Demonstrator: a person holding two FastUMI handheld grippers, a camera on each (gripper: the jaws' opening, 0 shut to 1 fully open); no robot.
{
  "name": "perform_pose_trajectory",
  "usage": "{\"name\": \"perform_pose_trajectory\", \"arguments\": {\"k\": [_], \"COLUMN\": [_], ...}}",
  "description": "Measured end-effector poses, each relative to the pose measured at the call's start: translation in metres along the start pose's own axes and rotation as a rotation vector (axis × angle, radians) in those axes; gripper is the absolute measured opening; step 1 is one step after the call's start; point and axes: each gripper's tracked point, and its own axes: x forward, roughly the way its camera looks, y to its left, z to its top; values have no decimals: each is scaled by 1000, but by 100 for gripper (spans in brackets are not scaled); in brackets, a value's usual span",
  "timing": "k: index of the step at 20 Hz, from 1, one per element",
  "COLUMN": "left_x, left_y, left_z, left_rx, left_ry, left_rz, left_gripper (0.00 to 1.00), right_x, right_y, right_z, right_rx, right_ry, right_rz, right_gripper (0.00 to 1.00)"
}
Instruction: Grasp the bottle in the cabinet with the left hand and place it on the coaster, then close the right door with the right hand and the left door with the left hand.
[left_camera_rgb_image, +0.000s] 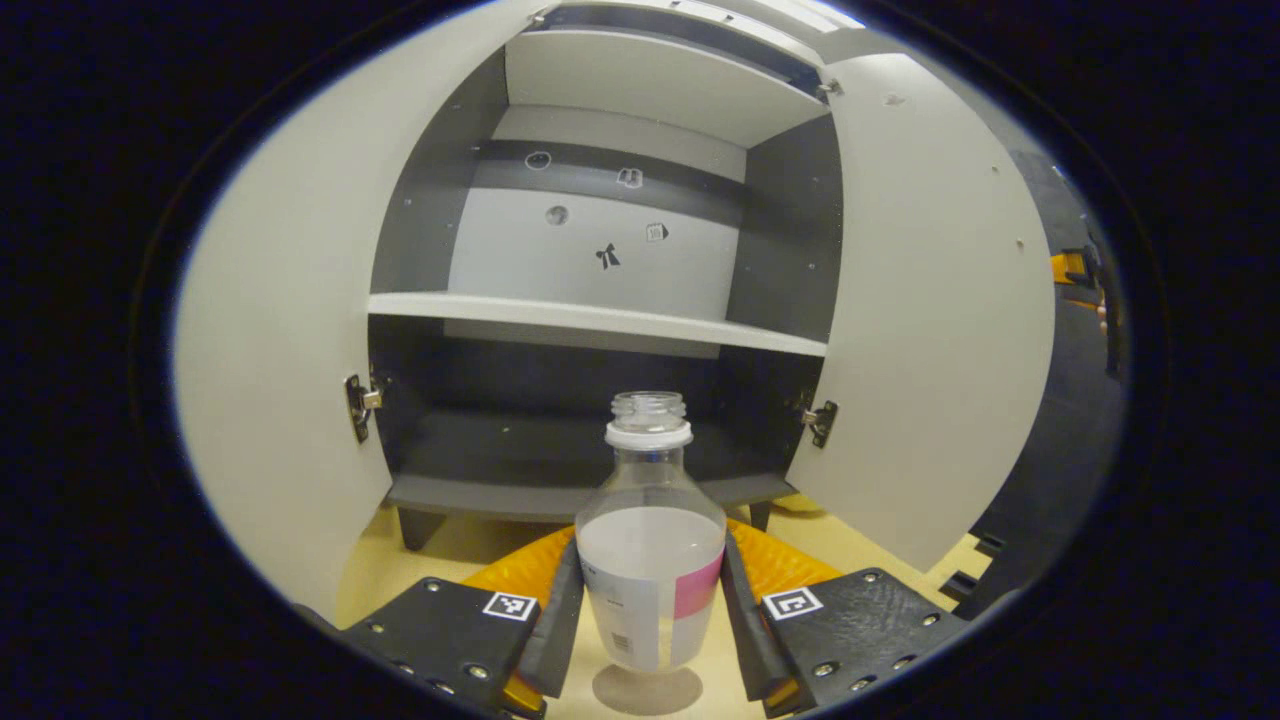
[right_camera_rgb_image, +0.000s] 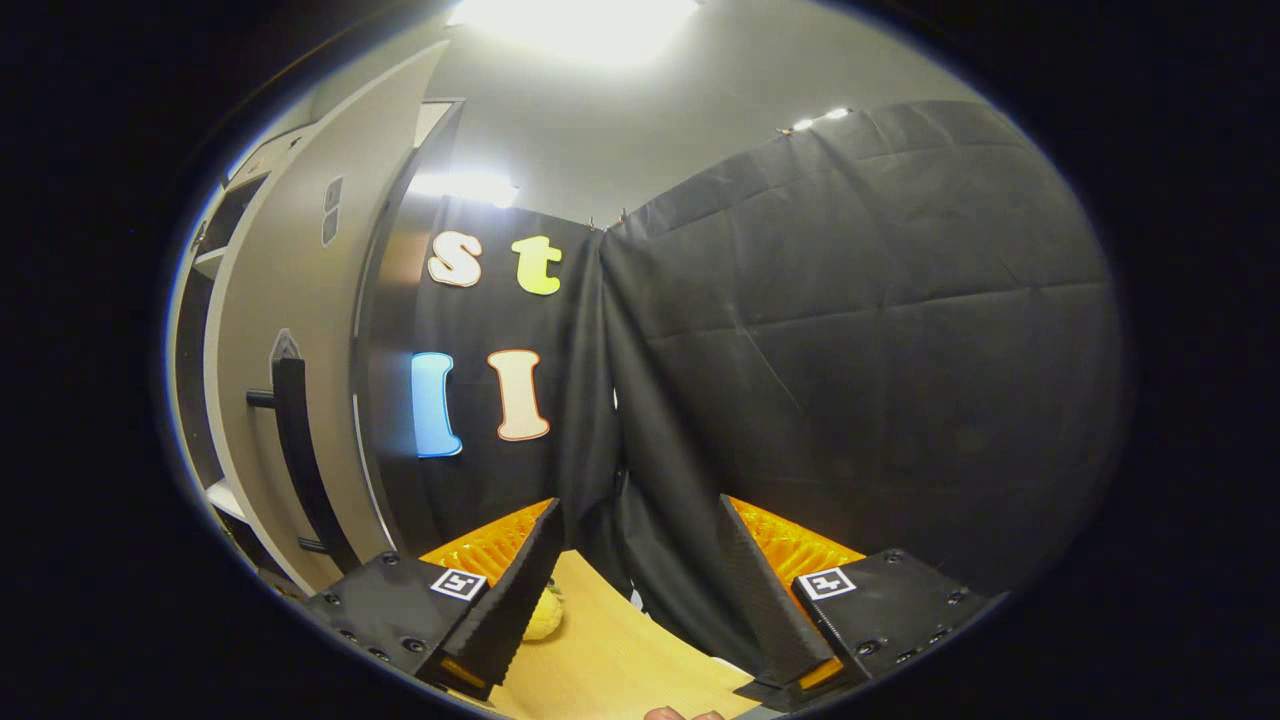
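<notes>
A pale wooden tabletop (right_camera_rgb_image: 610, 660) meets the booth's black cloth wall (right_camera_rgb_image: 850, 350); a small yellow object (right_camera_rgb_image: 545, 615) sits on it, under bright ceiling lights (right_camera_rgb_image: 570, 15).

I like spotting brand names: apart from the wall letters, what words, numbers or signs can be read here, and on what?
Nothing reads clearly.
Bottle label: print and a barcode, too small to read.
Square markers on the left hand-held gripper: black-and-white patterns, no words.
Stickers on the cabinet back: small pictures, no legible text.
</notes>
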Motion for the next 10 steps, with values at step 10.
{"name": "perform_pose_trajectory", "arguments": {"k": [10], "left_x": [-4], "left_y": [-2], "left_z": [-73], "left_rx": [40], "left_ry": [51], "left_rz": [26], "left_gripper": [68], "right_x": [-10], "right_y": [1], "right_z": [-7], "right_rx": [-4], "right_ry": [54], "right_rz": [-3], "right_gripper": [97]}}
